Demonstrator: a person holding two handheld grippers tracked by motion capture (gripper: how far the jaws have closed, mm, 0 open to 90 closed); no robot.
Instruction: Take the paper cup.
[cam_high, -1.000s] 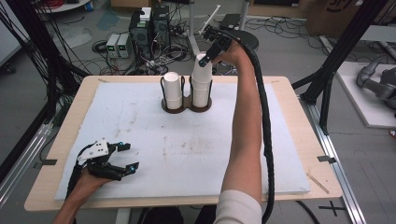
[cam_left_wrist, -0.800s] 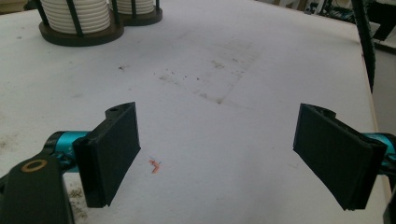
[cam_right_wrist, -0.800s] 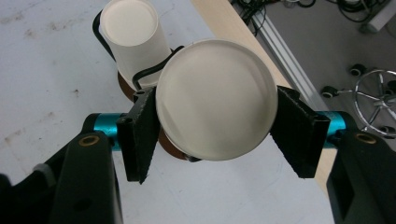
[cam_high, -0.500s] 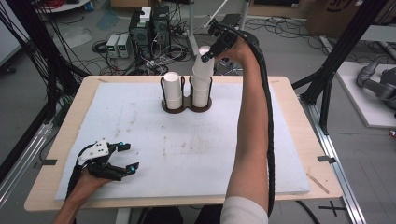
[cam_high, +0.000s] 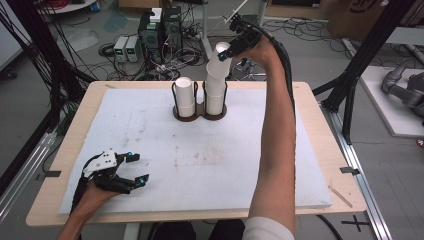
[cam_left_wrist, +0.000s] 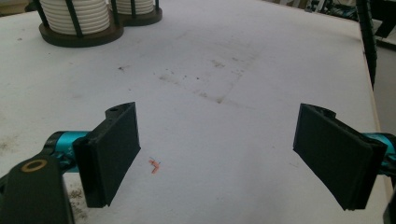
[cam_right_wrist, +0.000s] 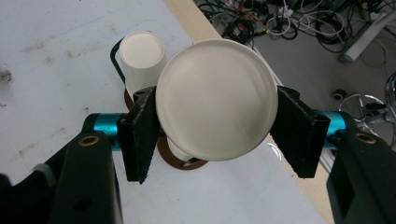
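Room: cables, power boxes and dark frame posts crowd the floor beyond the far edge of the surface (cam_high: 150, 125), a pale board on a wooden top.
High view, holder: a dark two-ring cup holder (cam_high: 200, 111) stands near the middle of the far edge, with one white stack (cam_high: 184, 94) in its left ring and another (cam_high: 216, 92) in its right ring.
High view, right: the right gripper (cam_high: 231, 50) is raised above the right stack, and its jaws pinch the top cup (cam_high: 220, 56), which tilts and is partly lifted out of the stack.
High view, left: the left gripper (cam_high: 134, 169) rests near the near left corner, well apart from the holder, with its jaws spread and nothing between them.
Left gripper view: the jaws stand wide over bare, stained board; the holder's bases (cam_left_wrist: 79, 35) sit far off at the top left.
Right gripper view: both jaws press on the rim of the cup (cam_right_wrist: 217, 100), mouth facing the camera; the left stack (cam_right_wrist: 141, 56) shows behind it.
Progress: by my reading, one cup is gripped and nearly free of the stack; pulling it clear and setting it down remain.
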